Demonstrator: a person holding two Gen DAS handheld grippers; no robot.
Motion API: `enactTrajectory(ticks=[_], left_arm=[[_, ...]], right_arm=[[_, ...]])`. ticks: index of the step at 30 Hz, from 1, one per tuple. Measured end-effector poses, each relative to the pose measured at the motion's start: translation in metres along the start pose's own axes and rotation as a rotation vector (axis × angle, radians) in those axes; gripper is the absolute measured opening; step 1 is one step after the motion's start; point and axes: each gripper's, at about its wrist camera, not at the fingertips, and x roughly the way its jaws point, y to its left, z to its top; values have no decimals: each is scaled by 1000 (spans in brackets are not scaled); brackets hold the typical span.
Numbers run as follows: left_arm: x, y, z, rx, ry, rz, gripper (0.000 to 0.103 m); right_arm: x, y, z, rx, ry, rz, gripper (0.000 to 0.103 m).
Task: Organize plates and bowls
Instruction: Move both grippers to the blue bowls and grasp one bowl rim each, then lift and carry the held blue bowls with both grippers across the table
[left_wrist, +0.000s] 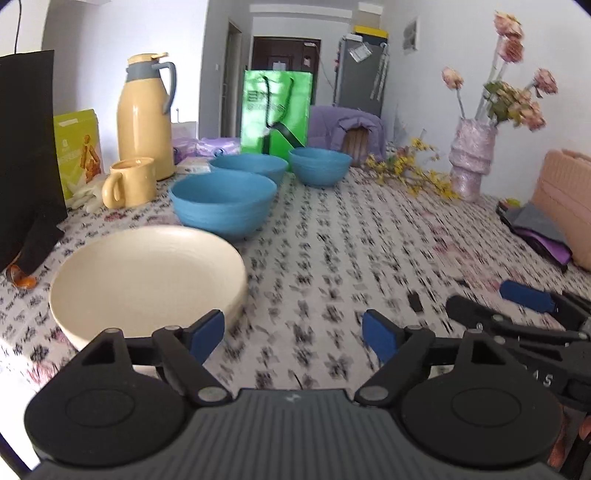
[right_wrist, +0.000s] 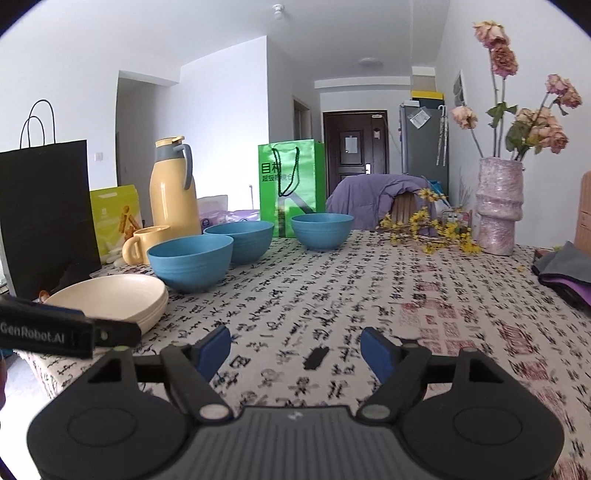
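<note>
A stack of cream plates (left_wrist: 147, 280) sits on the patterned tablecloth at the near left; it also shows in the right wrist view (right_wrist: 114, 299). Behind it stand three blue bowls: a near one (left_wrist: 223, 205) (right_wrist: 190, 262), a middle one (left_wrist: 249, 166) (right_wrist: 240, 240) and a far right one (left_wrist: 320, 166) (right_wrist: 322, 230). My left gripper (left_wrist: 293, 336) is open and empty, just right of the plates. My right gripper (right_wrist: 295, 349) is open and empty over the bare cloth. The right gripper's fingers (left_wrist: 524, 295) show at the left view's right edge.
A yellow mug (left_wrist: 129, 182) and yellow thermos (left_wrist: 146, 114) stand at the left, beside a black paper bag (left_wrist: 26, 147). A green bag (left_wrist: 275, 110) stands behind the bowls. A pink vase with flowers (left_wrist: 471, 158) and folded cloths (left_wrist: 543, 232) are at the right.
</note>
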Motion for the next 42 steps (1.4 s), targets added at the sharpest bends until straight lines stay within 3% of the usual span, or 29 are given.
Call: enactTrajectory(ticks=[6,10,13,21,25,30,31,33,42], left_arm=[[28,37,47,-55,-54,57,84],[63,70,81,-90,-62,122,82],[94,99,105,-160,-30,147,70],[164,153,134,-323,70,73,49],[183,160,135,-332,98,39,33],[198,164,132,-338,121,45,18],[199,165,131,-340,124,46,15],[200,167,130,-351,127,46,13],[185,161,131,-365,112,44,11]], right_arm=[[47,7,36,19,24,48,77],[95,12,66,95,63,145,74],[138,24,84,104,101,195,68],[233,67,104,80,190,270,54],[257,72,107,109,209,270,50],[278,66,106,171,250,269,36],[280,65,105,179,259,275,28],[283,66,104,171,260,252,19],[269,65,111,143,227,219,9]])
